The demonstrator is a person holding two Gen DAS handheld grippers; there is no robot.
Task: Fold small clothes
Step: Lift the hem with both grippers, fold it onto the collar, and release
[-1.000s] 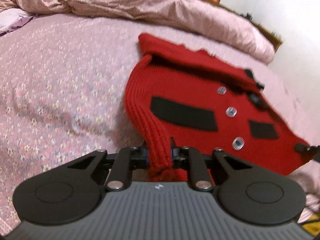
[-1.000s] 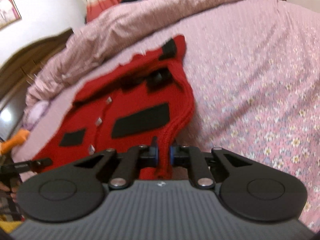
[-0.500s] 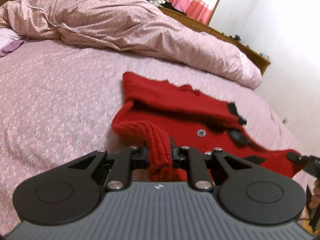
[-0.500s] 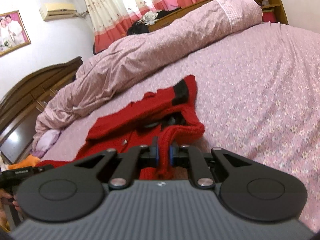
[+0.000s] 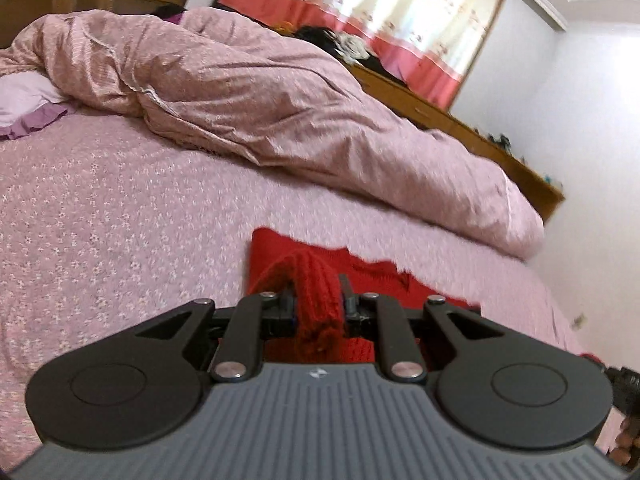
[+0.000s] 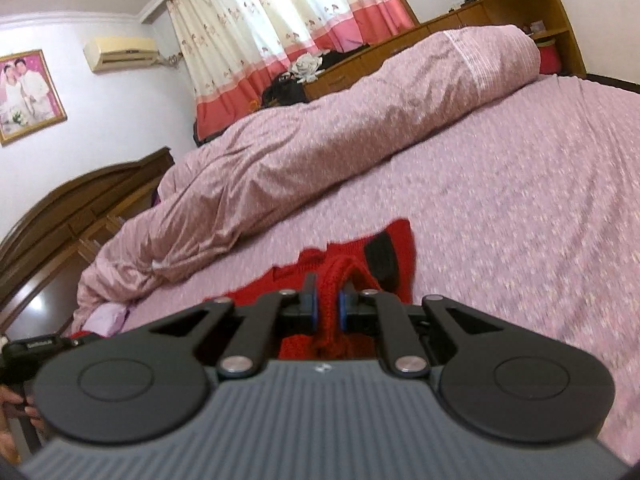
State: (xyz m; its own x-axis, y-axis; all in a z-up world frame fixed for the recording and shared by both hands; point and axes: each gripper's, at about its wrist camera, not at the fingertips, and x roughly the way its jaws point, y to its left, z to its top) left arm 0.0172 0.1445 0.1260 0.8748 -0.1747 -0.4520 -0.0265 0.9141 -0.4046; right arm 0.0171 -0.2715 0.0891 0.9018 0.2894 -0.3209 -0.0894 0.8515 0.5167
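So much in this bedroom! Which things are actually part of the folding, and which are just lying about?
Part of the job:
red cardigan
left gripper, shut on its ribbed edge
right gripper, shut on its other edge
bed, the work surface

Lying about:
quilt
pillow
curtain
framed photo

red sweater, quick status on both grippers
Left gripper shut on red sweater. Right gripper shut on it too. Sweater's far part on bed. Nothing in the way.

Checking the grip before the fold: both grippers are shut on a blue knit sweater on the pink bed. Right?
Not quite: the sweater is red, not blue, as both wrist views show. Both the left gripper and the right gripper are shut on it, on the pink bed.
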